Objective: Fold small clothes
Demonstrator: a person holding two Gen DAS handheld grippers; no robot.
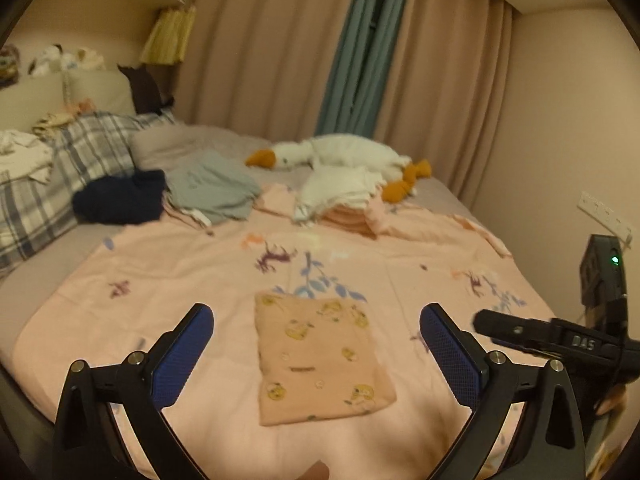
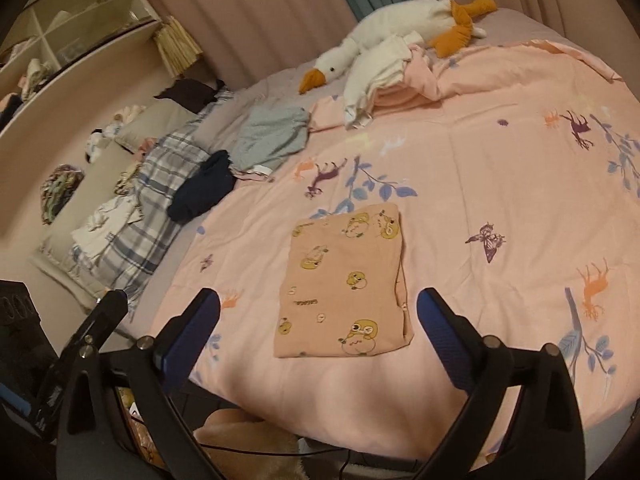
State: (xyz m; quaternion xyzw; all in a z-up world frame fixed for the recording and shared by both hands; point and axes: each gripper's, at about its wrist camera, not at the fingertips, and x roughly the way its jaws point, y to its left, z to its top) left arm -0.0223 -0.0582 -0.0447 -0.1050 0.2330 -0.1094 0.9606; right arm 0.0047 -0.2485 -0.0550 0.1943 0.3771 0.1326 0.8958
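The left gripper (image 1: 316,344) hangs above the near part of a bed, jaws spread wide and holding nothing, its blue pads (image 1: 182,356) standing clear on either side of a folded peach garment (image 1: 320,360) printed with yellow cartoon figures. The right gripper (image 2: 318,320) hangs just as wide and just as empty over the same folded piece (image 2: 346,288), which lies flat and squared on a pink quilt (image 1: 160,280) patterned with leaves and deer. Bare quilt rings the garment on every side, widest to the right, where it runs to the bed's edge (image 2: 580,412). Farther back, a navy garment (image 1: 120,196), a grey-green one (image 1: 216,188) and a stack of folded white and peach clothes (image 1: 344,196) crowd the far half beside a plush goose (image 1: 340,154). A plaid pillow (image 1: 72,168) lines the left side; curtains (image 1: 280,40) close off the rear.
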